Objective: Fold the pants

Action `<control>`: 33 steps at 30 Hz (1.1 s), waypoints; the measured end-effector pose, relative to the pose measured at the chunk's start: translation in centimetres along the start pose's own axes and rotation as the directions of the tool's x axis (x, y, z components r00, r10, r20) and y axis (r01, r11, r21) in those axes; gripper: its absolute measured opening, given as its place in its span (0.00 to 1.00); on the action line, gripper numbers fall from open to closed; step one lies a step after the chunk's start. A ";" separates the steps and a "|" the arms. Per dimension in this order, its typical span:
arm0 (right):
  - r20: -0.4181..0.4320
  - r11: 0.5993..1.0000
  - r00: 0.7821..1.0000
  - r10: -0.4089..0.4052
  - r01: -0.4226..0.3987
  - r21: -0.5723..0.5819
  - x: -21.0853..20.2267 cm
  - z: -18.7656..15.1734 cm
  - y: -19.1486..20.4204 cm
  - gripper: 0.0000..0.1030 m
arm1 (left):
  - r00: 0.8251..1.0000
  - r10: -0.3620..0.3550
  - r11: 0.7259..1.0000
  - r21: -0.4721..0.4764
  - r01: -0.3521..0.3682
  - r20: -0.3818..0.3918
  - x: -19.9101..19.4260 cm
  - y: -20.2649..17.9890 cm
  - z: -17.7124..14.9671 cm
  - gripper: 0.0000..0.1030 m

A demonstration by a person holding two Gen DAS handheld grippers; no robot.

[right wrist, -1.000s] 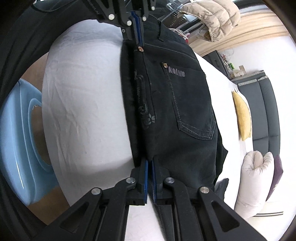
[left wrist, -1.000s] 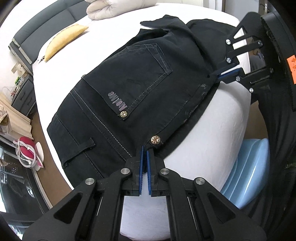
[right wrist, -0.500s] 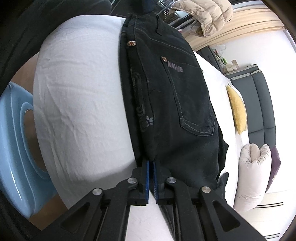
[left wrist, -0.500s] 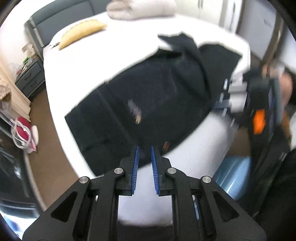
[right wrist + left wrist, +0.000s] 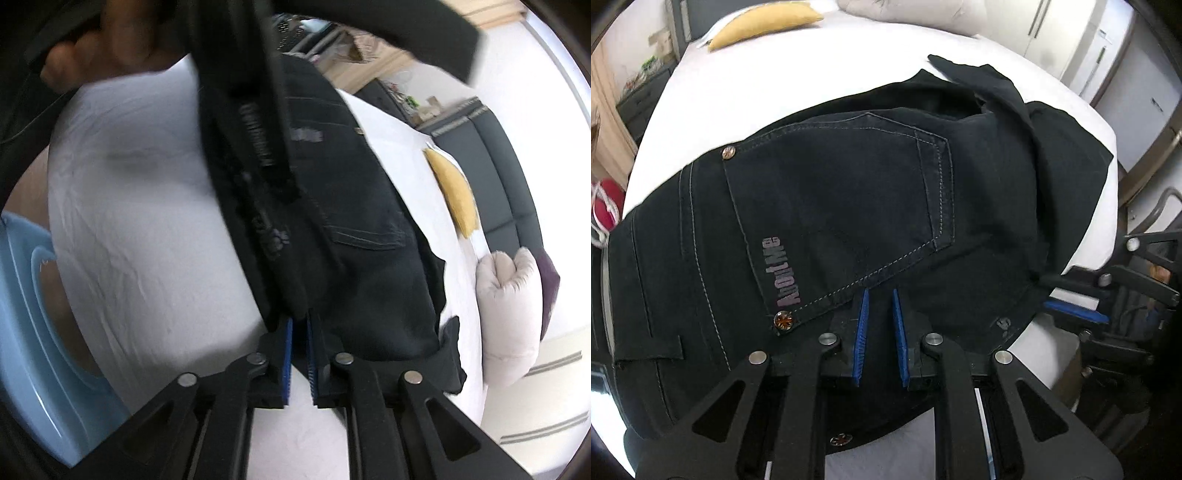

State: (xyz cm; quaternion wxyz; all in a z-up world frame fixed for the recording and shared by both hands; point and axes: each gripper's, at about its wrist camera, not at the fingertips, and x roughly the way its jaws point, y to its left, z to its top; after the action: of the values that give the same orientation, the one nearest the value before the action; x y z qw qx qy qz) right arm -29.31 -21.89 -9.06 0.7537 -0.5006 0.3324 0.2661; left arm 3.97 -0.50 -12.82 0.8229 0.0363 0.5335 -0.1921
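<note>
Black jeans (image 5: 849,192) lie on a white bed (image 5: 775,74), back pocket and waistband facing up, legs folded behind. My left gripper (image 5: 879,295) is open and empty, hovering over the jeans just below the pocket. My right gripper (image 5: 300,319) is nearly closed on the jeans' near edge (image 5: 291,295), with the fabric pinched between its blue pads. It also shows at the right of the left wrist view (image 5: 1071,291), at the jeans' edge. The jeans (image 5: 351,206) are blurred in the right wrist view.
A yellow cushion (image 5: 764,18) and a pale folded duvet (image 5: 513,310) lie at the far side of the bed. A light blue tub (image 5: 33,332) sits on the floor by the bed's near edge. A dark sleeve (image 5: 332,22) crosses the top of the right wrist view.
My left gripper let go of the waistband, opened, and moved over the jeans near the pocket. My right gripper stays clamped on the jeans' edge and has shifted slightly.
</note>
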 end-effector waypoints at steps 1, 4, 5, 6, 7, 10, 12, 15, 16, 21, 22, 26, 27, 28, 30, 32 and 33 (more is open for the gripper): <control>0.012 0.998 0.999 0.031 -0.031 0.053 -0.7 -0.2 -0.9 0.29 | 1.000 -0.003 1.000 -0.006 0.003 -0.009 0.1 0.1 0.1 0.12; 0.118 0.939 0.980 0.163 -0.191 0.285 -2.9 -1.6 -5.5 0.76 | 1.000 0.003 1.000 0.001 -0.003 -0.021 0.6 -0.2 0.7 0.12; 0.142 0.914 0.975 0.170 -0.210 0.347 -3.3 -2.1 -7.2 0.76 | 1.000 0.003 1.000 0.000 -0.003 -0.019 0.6 -0.3 0.9 0.12; 0.150 0.888 0.974 0.168 -0.216 0.405 -3.3 -2.5 -9.0 0.76 | 1.000 0.001 1.000 -0.006 -0.001 -0.017 0.7 -0.4 1.2 0.12; 0.155 0.849 0.975 0.161 -0.217 0.482 -3.1 -3.2 -11.5 0.76 | 1.000 -0.001 1.000 -0.011 0.000 -0.017 0.9 -0.6 1.3 0.12; 0.179 0.652 0.976 0.126 -0.217 0.726 -1.3 -6.1 -20.1 0.76 | 1.000 -0.006 0.999 -0.033 0.006 -0.014 0.4 0.1 0.7 0.12; 0.136 0.539 0.988 0.071 -0.153 0.828 0.9 -7.7 -25.1 0.75 | 1.000 0.003 0.999 -0.034 -0.003 -0.012 0.4 0.3 0.3 0.12; 0.026 0.409 0.997 0.073 -0.053 0.911 5.4 -8.9 -30.8 0.68 | 1.000 0.016 0.999 -0.035 -0.016 -0.009 0.0 0.4 -0.3 0.12; -0.003 0.367 0.996 0.087 -0.030 0.930 7.3 -9.1 -32.4 0.68 | 1.000 0.017 0.999 -0.037 -0.017 -0.008 0.1 0.3 -0.3 0.12; -0.158 0.289 0.974 0.163 0.106 0.951 16.5 -8.3 -36.4 0.67 | 1.000 -0.010 0.998 -0.056 0.009 -0.008 0.2 0.6 -0.2 0.12; -0.189 0.286 0.965 0.183 0.132 0.949 18.4 -8.1 -36.6 0.68 | 1.000 -0.018 0.998 -0.061 0.017 -0.009 0.2 0.8 -0.1 0.12; -0.297 0.237 0.925 0.239 0.241 0.941 24.0 -8.4 -37.1 0.67 | 0.999 -0.039 0.996 -0.076 0.038 -0.011 0.0 1.7 -0.1 0.12; -0.314 0.233 0.912 0.264 0.255 0.938 25.4 -8.6 -37.1 0.67 | 0.999 -0.043 0.996 -0.080 0.042 -0.011 0.0 1.9 -0.1 0.12; -0.321 0.236 0.903 0.285 0.258 0.937 26.5 -8.9 -37.2 0.67 | 0.999 -0.047 0.996 -0.082 0.046 -0.011 0.0 2.0 -0.1 0.12; -0.321 0.238 0.906 0.275 0.260 0.936 27.5 -9.1 -37.0 0.65 | 0.999 -0.052 0.995 -0.085 0.051 -0.012 -0.1 2.4 0.0 0.12; -0.296 0.219 0.917 0.266 0.242 0.945 27.6 -9.3 -37.3 0.48 | 0.999 -0.052 0.995 -0.085 0.051 -0.012 -0.2 2.6 0.0 0.12; -0.299 0.219 0.918 0.261 0.245 0.944 27.4 -9.5 -37.4 0.25 | 0.999 -0.050 0.995 -0.083 0.049 -0.011 -0.2 2.7 0.1 0.12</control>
State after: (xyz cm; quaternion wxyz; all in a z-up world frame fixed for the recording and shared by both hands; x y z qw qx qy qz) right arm 13.42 -42.18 -11.13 0.8123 0.0416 0.5723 -0.1046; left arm 4.90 2.07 -12.99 0.8150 -0.0100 0.5473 -0.1900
